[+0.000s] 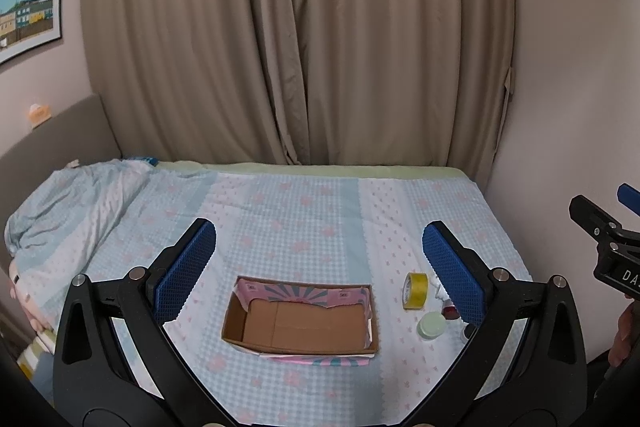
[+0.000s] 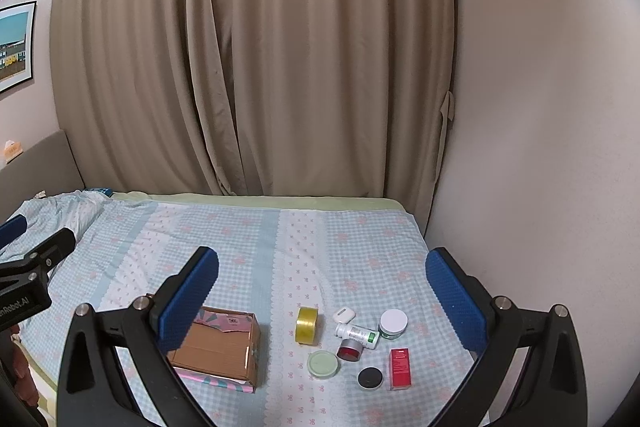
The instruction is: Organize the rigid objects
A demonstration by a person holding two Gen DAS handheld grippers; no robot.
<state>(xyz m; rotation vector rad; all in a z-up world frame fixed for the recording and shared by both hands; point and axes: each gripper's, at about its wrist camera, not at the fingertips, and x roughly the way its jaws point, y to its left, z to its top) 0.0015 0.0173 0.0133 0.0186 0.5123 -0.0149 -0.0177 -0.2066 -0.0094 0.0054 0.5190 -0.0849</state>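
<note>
An open, empty cardboard box (image 1: 300, 323) sits on the bed; it also shows in the right wrist view (image 2: 224, 351). To its right lie a yellow tape roll (image 2: 307, 324), a pale green lid (image 2: 322, 364), a red-topped jar (image 2: 350, 349), a white bottle (image 2: 357, 335), a white earbud case (image 2: 344, 315), a white-lidded jar (image 2: 393, 323), a black lid (image 2: 370, 377) and a red box (image 2: 400, 367). My left gripper (image 1: 320, 259) is open and empty above the box. My right gripper (image 2: 322, 287) is open and empty above the objects.
The bed has a blue checked sheet (image 1: 304, 211) with a bunched blanket (image 1: 68, 211) at the left. Beige curtains (image 1: 296, 35) hang behind. A wall (image 2: 540, 107) borders the bed's right side.
</note>
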